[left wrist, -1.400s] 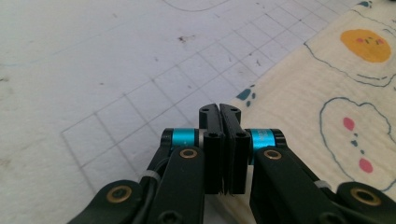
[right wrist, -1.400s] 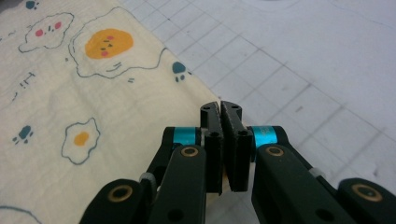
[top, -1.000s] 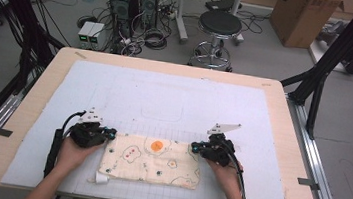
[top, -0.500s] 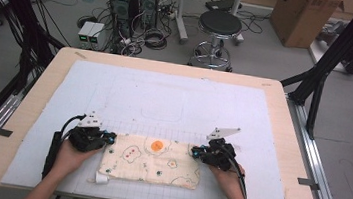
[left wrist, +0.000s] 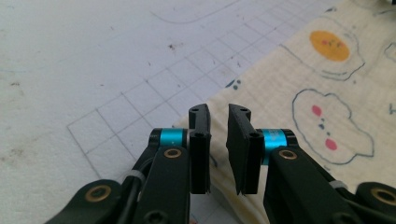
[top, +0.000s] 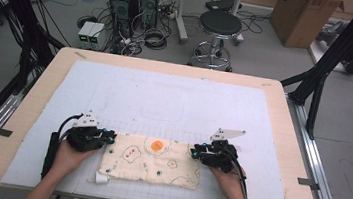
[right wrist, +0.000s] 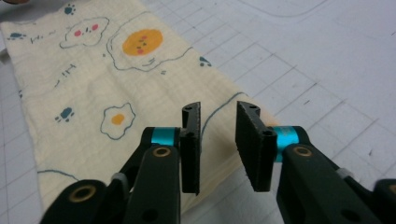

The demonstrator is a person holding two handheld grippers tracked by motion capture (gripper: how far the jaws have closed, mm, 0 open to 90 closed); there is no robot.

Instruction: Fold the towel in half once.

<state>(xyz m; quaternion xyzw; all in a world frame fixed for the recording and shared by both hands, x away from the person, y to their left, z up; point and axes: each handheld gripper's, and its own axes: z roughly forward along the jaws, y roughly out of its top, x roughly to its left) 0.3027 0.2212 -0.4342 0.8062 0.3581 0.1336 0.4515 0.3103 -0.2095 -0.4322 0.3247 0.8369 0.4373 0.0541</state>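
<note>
- The folded cloth [top: 151, 160], cream with fried-egg and cloud prints, lies flat on the white gridded mat [top: 174, 104] covering the tabletop [top: 27, 112], directly between the two tools.
- Its long axis runs from one tool to the other, so each short end faces one tool.
- The left tool [top: 110, 136] sits at the cloth's left short end; in the left gripper view [left wrist: 218, 140] its jaws have just been opening and stand slightly spread, with the cloth's corner under them but nothing pinched.
- The right tool [top: 194, 152] sits at the opposite short end; in the right gripper view [right wrist: 218, 140] its jaws have likewise just been opening and are parted a little over the cloth's edge, gripping nothing.
- Neither hand is nearer: each tool is right at its own end, the cloth stretching away from its tips toward the other.
- Any next fold or lift would likely turn on this symmetry, with both ends within reach.
</note>
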